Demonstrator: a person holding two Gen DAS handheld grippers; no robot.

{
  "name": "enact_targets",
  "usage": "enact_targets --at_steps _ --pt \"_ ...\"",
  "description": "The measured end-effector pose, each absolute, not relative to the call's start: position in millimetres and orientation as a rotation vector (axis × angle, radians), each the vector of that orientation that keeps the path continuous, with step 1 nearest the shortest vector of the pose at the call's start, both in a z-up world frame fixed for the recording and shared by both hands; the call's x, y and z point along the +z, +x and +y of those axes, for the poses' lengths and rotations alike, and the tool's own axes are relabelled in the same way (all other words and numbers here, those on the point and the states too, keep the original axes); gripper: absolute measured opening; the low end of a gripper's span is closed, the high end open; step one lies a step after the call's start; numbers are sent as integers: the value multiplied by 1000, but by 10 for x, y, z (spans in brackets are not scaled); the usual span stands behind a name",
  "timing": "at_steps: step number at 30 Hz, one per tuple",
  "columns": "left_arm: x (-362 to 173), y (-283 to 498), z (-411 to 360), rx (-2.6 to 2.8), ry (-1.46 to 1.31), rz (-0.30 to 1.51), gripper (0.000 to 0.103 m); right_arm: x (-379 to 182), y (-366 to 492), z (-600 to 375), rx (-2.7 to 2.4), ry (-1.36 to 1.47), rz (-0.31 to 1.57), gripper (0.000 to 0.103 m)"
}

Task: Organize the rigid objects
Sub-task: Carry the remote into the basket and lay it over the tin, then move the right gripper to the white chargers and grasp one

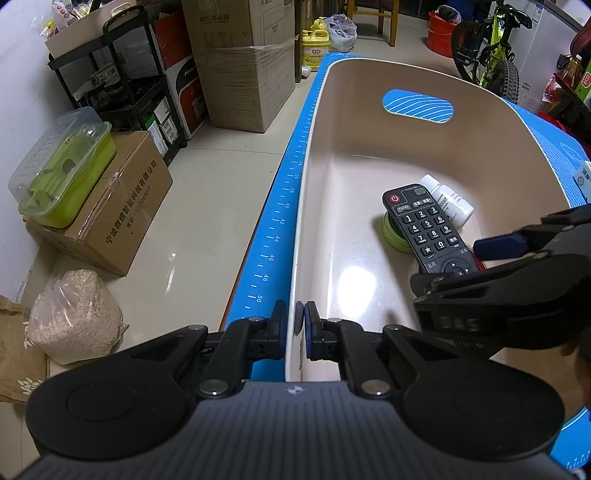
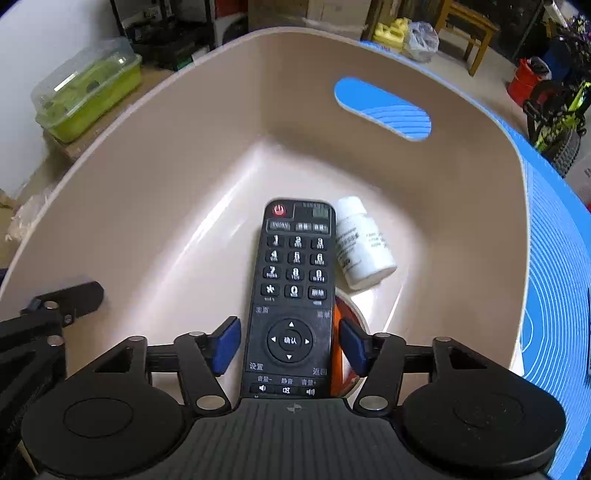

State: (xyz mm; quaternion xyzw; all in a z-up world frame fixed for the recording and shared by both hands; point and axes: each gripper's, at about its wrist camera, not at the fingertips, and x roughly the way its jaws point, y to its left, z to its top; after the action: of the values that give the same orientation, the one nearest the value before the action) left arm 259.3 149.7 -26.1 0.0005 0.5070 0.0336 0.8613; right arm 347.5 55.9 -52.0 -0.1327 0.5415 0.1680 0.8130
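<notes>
A beige plastic bin (image 1: 325, 122) (image 2: 155, 155) stands on a blue mat (image 1: 284, 206). Inside lie a black remote (image 1: 428, 229) (image 2: 295, 295), a white bottle (image 1: 448, 201) (image 2: 360, 245) on its side, a green round thing (image 1: 393, 234) and an orange-and-white round thing (image 2: 345, 347) under the remote. My left gripper (image 1: 295, 323) is shut on the bin's near wall. My right gripper (image 2: 290, 345) is open; its pads (image 2: 225, 345) stand apart on either side of the remote's lower end. It also shows in the left wrist view (image 1: 498, 258).
Left of the mat is tiled floor (image 1: 207, 206) with cardboard boxes (image 1: 122, 206), a green lidded container (image 1: 62, 173), a bag of grain (image 1: 74, 317) and a black shelf cart (image 1: 122, 77). A bicycle (image 1: 491, 48) and a red bucket (image 1: 439, 29) stand beyond the table.
</notes>
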Motion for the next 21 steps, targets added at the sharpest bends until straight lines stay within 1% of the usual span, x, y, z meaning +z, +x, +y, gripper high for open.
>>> enact_targets --at_steps 2,8,11,13,14,16,21 --pt "-261 2594 1497 71 2 1064 12 -431 3441 475 376 -249 1127 71" --pt "-257 2589 1505 69 -2 1063 12 -10 3299 118 375 -204 989 72" --pt "-255 2590 1507 70 -1 1063 12 142 3307 -144 355 -153 957 72" --pt "-255 2588 1510 68 -3 1063 12 217 3333 -361 380 -94 940 68" --pt "-255 2588 1511 68 -4 1062 12 256 3338 -463 397 -57 932 68" --pt "-255 2588 1520 69 -6 1062 12 295 3321 -592 345 -50 909 76" --pt "-260 2581 1529 67 -8 1062 12 229 3330 -909 240 -37 921 76"
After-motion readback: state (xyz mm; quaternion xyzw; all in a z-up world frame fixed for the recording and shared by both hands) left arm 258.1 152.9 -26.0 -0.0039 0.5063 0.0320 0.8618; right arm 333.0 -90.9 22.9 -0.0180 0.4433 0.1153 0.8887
